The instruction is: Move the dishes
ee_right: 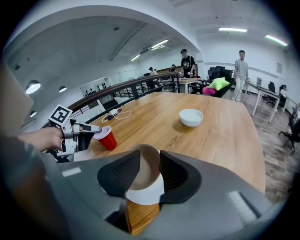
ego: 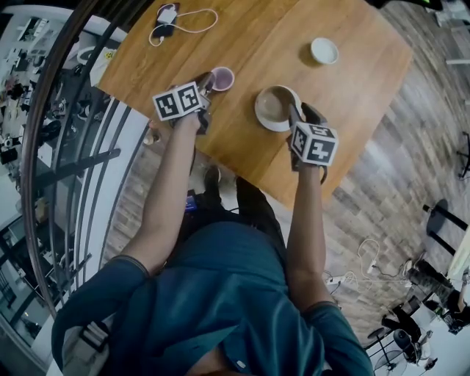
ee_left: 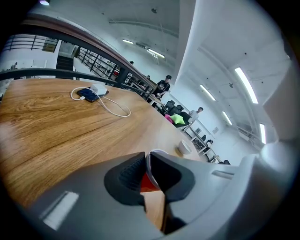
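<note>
A red cup with a white rim stands near the table's left edge, and my left gripper is shut on its rim. In the left gripper view the jaws pinch the rim with the red cup wall showing below my left gripper. My right gripper is shut on the near rim of a large white bowl with a tan inside. The right gripper view shows the large bowl wall between the jaws of my right gripper, with the red cup to the left.
A small white bowl sits farther out on the wooden table; the small bowl lies beyond the large one. A phone with a white cable lies at the far left corner. A railing runs along the table's left side.
</note>
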{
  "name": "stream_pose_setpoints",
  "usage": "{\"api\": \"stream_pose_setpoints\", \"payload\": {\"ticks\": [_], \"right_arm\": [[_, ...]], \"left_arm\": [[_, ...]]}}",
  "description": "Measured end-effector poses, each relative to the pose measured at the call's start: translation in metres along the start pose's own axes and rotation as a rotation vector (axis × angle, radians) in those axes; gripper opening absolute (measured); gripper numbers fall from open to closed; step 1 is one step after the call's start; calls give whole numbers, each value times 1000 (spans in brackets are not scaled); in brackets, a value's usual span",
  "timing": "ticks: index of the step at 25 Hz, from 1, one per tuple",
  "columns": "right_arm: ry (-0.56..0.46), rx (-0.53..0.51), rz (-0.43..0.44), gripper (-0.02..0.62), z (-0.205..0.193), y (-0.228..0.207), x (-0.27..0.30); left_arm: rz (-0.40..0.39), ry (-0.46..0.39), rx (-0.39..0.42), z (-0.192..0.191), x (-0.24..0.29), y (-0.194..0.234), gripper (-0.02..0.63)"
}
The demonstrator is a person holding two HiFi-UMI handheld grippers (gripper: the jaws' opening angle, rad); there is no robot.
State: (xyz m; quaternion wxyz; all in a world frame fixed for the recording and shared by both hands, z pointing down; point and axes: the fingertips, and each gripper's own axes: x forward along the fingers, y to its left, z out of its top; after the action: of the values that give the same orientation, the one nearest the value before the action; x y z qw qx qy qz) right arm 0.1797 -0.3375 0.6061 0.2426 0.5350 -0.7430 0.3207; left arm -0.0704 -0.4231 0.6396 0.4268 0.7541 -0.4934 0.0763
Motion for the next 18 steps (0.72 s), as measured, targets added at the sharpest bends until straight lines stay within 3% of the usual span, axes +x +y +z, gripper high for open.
{"api": "stream_pose_setpoints", "payload": {"ticks": [18], "right_arm": [[103, 82, -7, 118, -46, -17, 32]], "left_arm": [[-36, -7, 28, 0, -9, -12, 79]]}}
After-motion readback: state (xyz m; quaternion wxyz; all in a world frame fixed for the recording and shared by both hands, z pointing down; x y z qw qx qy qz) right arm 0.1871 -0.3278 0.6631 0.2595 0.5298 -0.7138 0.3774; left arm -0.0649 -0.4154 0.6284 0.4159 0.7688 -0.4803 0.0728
